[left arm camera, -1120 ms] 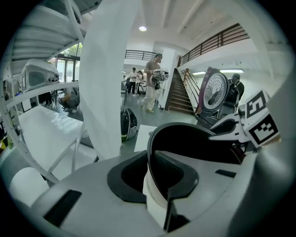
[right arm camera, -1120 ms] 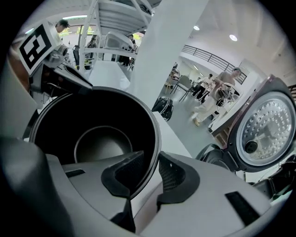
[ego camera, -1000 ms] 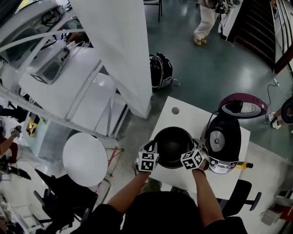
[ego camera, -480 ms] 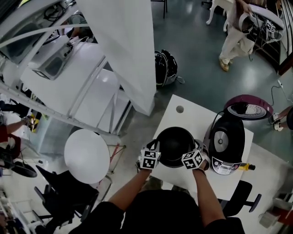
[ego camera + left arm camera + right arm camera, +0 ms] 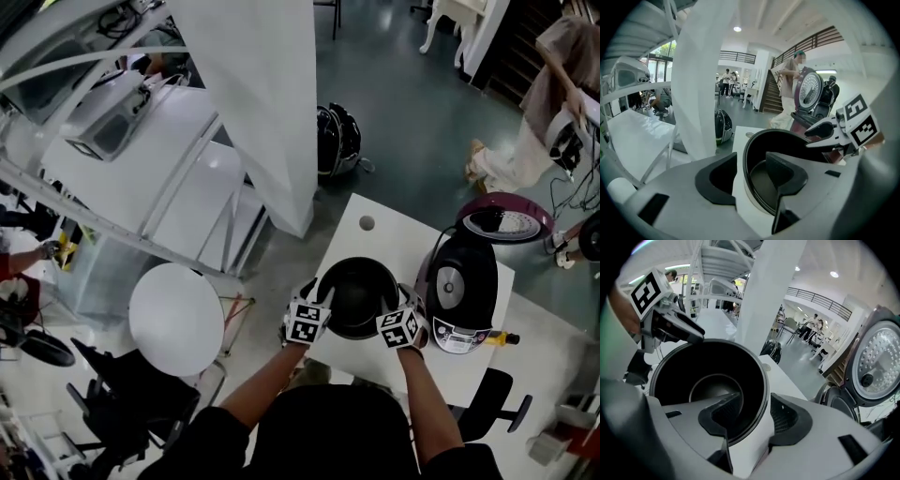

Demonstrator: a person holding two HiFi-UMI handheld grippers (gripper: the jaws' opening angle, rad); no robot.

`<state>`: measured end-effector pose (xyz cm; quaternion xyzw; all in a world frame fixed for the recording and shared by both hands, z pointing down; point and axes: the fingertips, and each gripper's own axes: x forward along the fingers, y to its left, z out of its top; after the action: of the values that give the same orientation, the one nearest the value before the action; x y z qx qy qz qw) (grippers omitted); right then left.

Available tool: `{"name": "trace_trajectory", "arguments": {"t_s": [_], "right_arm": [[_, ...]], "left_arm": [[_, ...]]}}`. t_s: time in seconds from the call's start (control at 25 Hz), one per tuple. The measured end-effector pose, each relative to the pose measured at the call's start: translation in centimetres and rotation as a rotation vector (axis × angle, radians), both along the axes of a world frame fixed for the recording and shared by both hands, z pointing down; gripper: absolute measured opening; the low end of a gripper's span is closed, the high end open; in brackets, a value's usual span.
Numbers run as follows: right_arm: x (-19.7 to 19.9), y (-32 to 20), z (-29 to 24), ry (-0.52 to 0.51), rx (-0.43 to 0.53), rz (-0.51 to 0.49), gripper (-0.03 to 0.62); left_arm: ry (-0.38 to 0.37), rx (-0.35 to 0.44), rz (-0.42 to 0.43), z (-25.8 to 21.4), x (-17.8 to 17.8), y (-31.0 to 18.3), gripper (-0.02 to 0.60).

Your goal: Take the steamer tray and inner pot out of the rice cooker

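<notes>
Inner pot (image 5: 356, 292) is seen standing upright on the white table (image 5: 370, 246), out of the rice cooker (image 5: 457, 298) and just to its left. The cooker's lid (image 5: 502, 217) is raised open behind the cooker body.

The pot is flanked by both grippers, one at each side of its rim. The left gripper (image 5: 322, 294) is placed at the pot's left edge. In the left gripper view, its jaws (image 5: 750, 173) are set astride the rim of the pot (image 5: 757, 185): one jaw is inside the dark bowl and the other outside the wall, with a gap left to the wall. These jaws have just been opening, and the rim is between them but not pinched.

The right gripper (image 5: 401, 298) is placed at the pot's right edge, between pot and cooker. In the right gripper view, its jaws (image 5: 757, 418) are likewise parted over the rim of the pot (image 5: 708, 376), one jaw inside and one outside. They too have just been opening, and the wall is no longer clamped.
</notes>
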<state>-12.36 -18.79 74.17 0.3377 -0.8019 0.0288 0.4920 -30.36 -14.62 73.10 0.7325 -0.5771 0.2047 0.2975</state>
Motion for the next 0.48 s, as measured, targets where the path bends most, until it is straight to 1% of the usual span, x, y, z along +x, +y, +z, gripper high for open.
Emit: {"name": "trace_trajectory", "arguments": {"t_s": [0.12,0.2,0.32,0.4,0.48], "right_arm": [[-0.7,0.7,-2.8,-0.088,0.019,0.024,0.173],[-1.0,1.6,-5.0,-0.164,0.025,0.05,0.173],[-0.8,3.0,-8.3,-0.271,0.028,0.107,0.165],[-0.3,4.3,-10.2,-0.318,0.04,0.13,0.141],[0.5,5.7,-12.0,-0.353,0.066,0.144,0.101]], "left_arm": [[0.028,0.036,0.003,-2.0,0.1,0.5,0.17],[0.055,0.074,0.006,-3.8,0.2,1.1,0.17],[0.119,0.153,0.053,-7.0,1.1,1.8,0.165],[0.15,0.203,0.093,-8.8,2.2,2.5,0.124],[0.149,0.235,0.124,-10.2,3.5,3.1,0.117]]}}
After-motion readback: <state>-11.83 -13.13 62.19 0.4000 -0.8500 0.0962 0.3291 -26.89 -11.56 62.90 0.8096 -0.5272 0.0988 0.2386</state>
